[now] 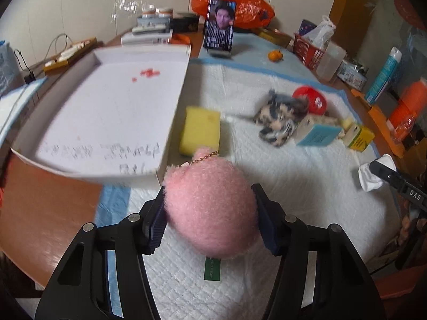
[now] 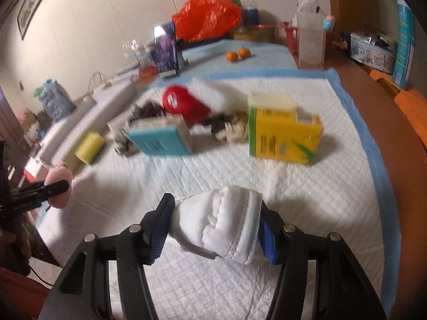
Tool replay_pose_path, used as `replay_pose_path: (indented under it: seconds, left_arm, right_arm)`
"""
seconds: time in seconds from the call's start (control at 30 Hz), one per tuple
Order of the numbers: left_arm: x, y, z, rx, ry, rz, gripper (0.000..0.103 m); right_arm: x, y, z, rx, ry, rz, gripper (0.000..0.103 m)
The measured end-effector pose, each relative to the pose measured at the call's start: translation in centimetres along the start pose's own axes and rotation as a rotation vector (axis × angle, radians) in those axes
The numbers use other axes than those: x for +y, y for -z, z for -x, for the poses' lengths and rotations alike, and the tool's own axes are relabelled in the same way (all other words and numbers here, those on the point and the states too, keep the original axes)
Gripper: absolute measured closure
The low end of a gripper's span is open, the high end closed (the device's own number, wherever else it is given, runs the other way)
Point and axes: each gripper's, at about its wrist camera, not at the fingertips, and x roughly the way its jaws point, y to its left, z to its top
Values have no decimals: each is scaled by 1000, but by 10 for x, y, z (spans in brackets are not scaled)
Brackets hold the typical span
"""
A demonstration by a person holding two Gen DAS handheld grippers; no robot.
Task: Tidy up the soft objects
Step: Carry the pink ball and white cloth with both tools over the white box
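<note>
Pink and fuzzy, the plush toy sat clamped in the left gripper fingers above the quilted pad, the white tray at ten o'clock. The right gripper fingers were clamped on a white cloth bundle.

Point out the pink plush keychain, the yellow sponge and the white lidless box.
pink plush keychain (image 1: 210,213), left wrist view, middle of its fuzzy body between the gripper pads
yellow sponge (image 1: 200,130), left wrist view, centre of its top face
white lidless box (image 1: 106,112), left wrist view, bare inside floor
</note>
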Motion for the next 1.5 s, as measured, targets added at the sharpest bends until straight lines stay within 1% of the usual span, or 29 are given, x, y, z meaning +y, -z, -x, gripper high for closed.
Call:
replay_pose_path:
  seconds: [0.07,0.13,0.23,0.3,0.43,0.5,0.6,0.67,0.73,0.83,1.2,1.5]
  left_arm:
    - [0,-14,15,-36,12,14,44]
    - [-1,-27,28,-76,10,13,44]
    - [-5,-48,51,-150,5,-12,44]
    - [-8,-64,66,-201,2,-31,44]
    - [-10,-97,105,-331,5,-59,44]
    - [-8,-108,126,-395,4,-58,44]
    - [-1,-113,148,-471,-4,-47,44]
    - [6,-109,151,-480,-5,-29,44]
    - [12,-105,147,-467,1,-13,44]
    - [20,-100,141,-449,2,0,44]
    - [34,-92,141,-446,0,29,44]
    - [51,-99,143,-466,-18,25,44]
  right_arm:
    - [0,-10,15,-52,-20,-12,45]
    - [4,-23,36,-139,-35,-10,45]
    - [11,-42,65,-257,-40,1,45]
    - [17,-53,81,-318,-46,5,45]
    - [30,-74,100,-406,-57,12,45]
    - [35,-83,108,-447,-60,13,45]
    - [43,-94,127,-534,-60,1,45]
    - [49,-94,136,-582,-49,-8,45]
    - [52,-93,139,-600,-50,-13,44]
    - [54,-93,134,-588,-57,-21,44]
    - [64,-93,128,-565,-65,-21,44]
    - [79,-98,119,-544,-65,-15,43]
